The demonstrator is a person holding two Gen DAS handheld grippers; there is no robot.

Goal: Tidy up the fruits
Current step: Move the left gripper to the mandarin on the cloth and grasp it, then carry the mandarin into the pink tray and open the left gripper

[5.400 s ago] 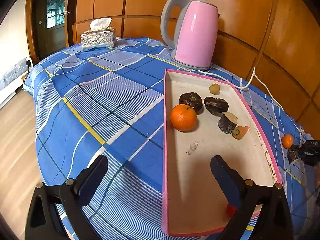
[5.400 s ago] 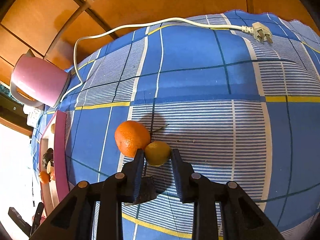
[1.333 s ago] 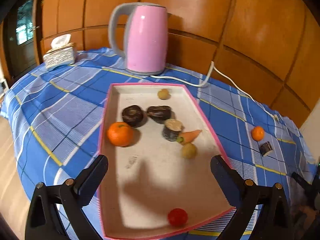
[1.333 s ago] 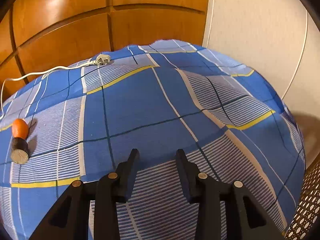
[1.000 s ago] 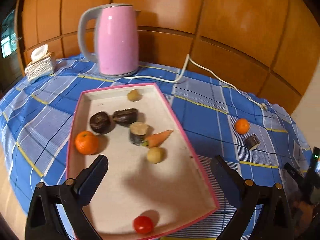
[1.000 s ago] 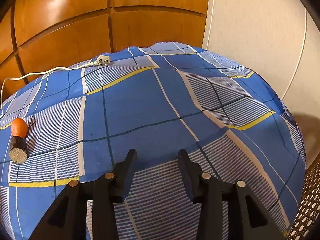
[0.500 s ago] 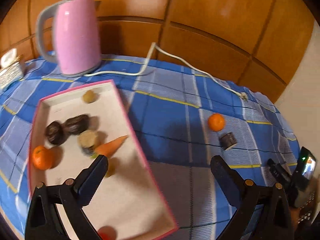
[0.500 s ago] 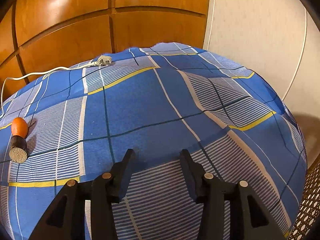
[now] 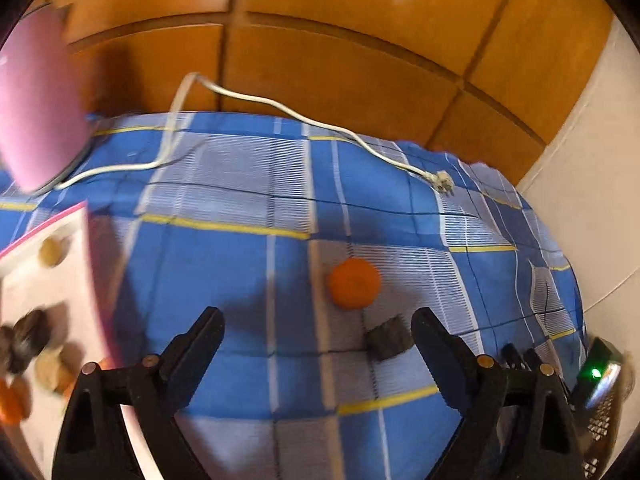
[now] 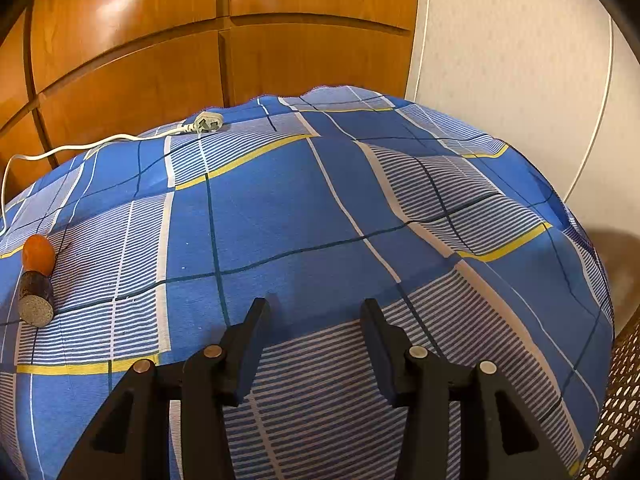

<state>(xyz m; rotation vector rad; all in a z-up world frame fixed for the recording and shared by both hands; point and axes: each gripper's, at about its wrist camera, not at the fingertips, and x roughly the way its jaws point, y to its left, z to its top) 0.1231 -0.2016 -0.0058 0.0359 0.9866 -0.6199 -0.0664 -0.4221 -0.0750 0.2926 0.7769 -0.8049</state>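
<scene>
An orange (image 9: 354, 283) lies on the blue checked cloth, with a dark cut stub (image 9: 389, 337) just in front of it. My left gripper (image 9: 318, 326) hovers close to both, its jaws closing and nothing between them; the stub sits just inside the right finger. The pink-rimmed tray (image 9: 86, 264) with several fruits is at the left edge, blurred. In the right wrist view the orange (image 10: 38, 254) and stub (image 10: 36, 298) lie at the far left. My right gripper (image 10: 312, 320) stands partly open over bare cloth, holding nothing.
A pink kettle (image 9: 36, 100) stands at the back left; its white cord (image 9: 280, 108) runs across the cloth to a plug (image 9: 442, 179). Wood panelling backs the table. The cloth (image 10: 560, 280) drops off at the right, by a white wall.
My left gripper has swung right, away from the tray, toward the orange and the stub, which now look larger and nearer. Its fingers have come slightly closer together. The right gripper has stayed put.
</scene>
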